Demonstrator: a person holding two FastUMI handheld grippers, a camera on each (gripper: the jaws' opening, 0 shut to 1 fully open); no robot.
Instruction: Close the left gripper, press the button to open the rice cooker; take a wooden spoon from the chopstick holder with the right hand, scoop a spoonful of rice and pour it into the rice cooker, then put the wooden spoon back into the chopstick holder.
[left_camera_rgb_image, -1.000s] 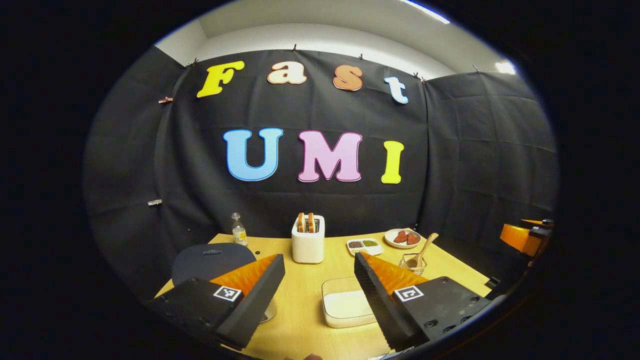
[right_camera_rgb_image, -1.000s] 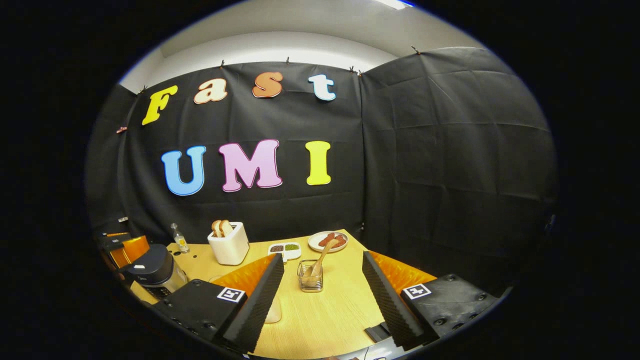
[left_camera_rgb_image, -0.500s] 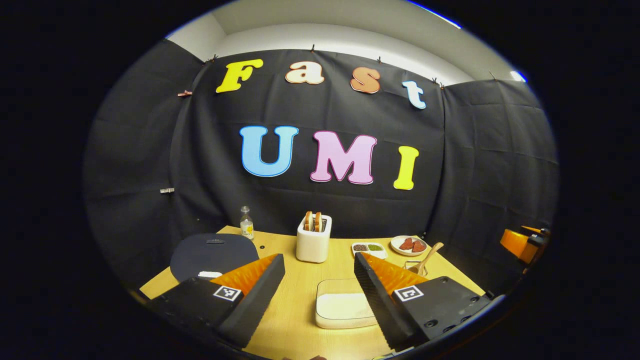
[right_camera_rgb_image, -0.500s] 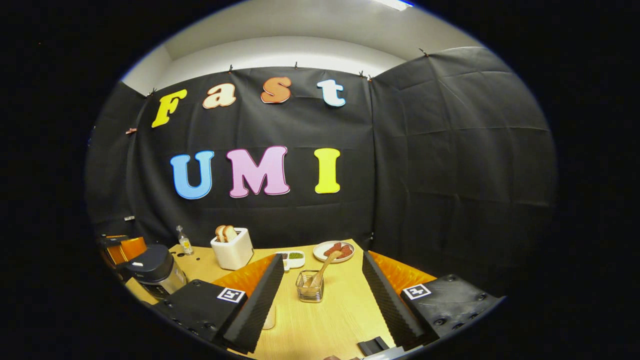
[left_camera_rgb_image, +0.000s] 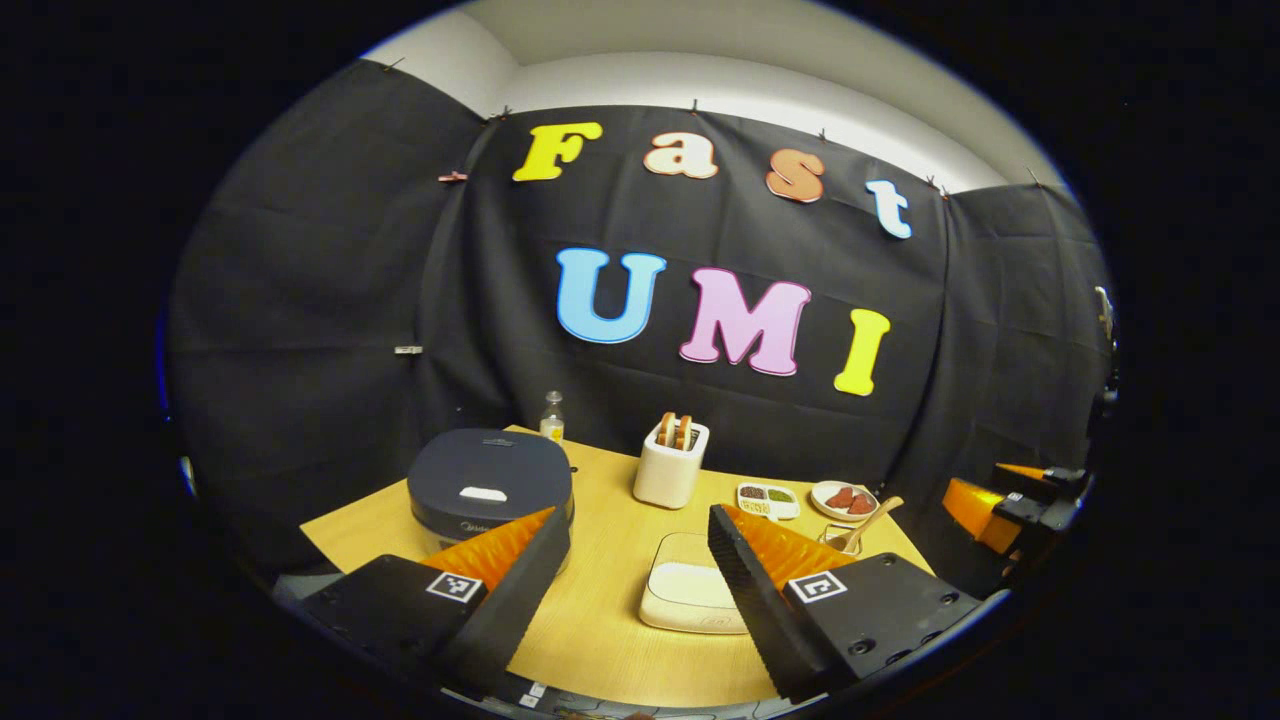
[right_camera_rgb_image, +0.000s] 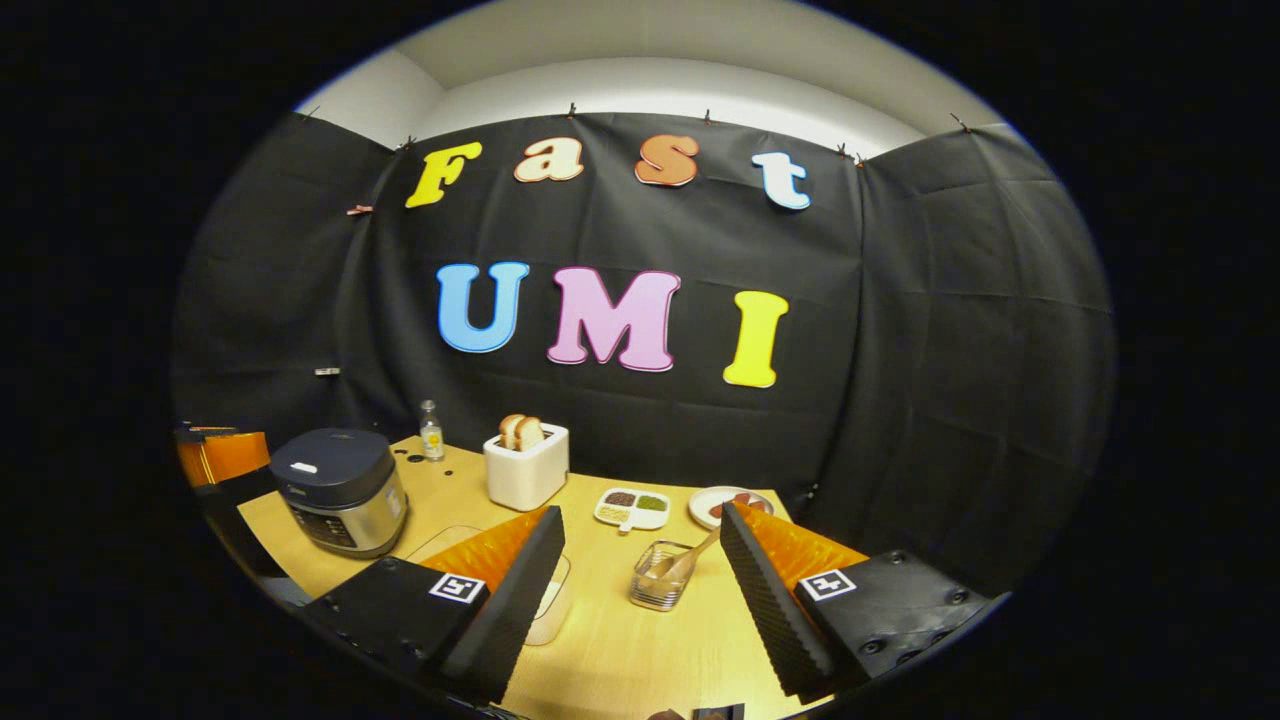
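The rice cooker (left_camera_rgb_image: 489, 478) stands at the table's left with its dark lid down and a white button (left_camera_rgb_image: 483, 493) on top. My left gripper (left_camera_rgb_image: 635, 545) is open, held back from the cooker, its left finger overlapping the cooker's front. A white rice tray (left_camera_rgb_image: 688, 596) lies between its fingers. The wire chopstick holder (right_camera_rgb_image: 660, 582) with the wooden spoon (right_camera_rgb_image: 693, 558) leaning in it sits just ahead of my open right gripper (right_camera_rgb_image: 640, 555), between its fingers. The rice cooker (right_camera_rgb_image: 340, 490) appears far left, with the left gripper (right_camera_rgb_image: 215, 455) behind it. The right gripper (left_camera_rgb_image: 1010, 500) shows at the right edge.
On the wooden table (left_camera_rgb_image: 600, 640) a white toaster (left_camera_rgb_image: 670, 465) with bread stands at the back middle, and a small bottle (left_camera_rgb_image: 551, 417) behind the cooker. A divided condiment dish (right_camera_rgb_image: 630, 508) and a plate of red food (right_camera_rgb_image: 725, 505) lie at the back right.
Both grippers have drawn back and turned. The cooker's whole lid has come into the left gripper view. In the right gripper view the scene slid right and the holder sits closer.
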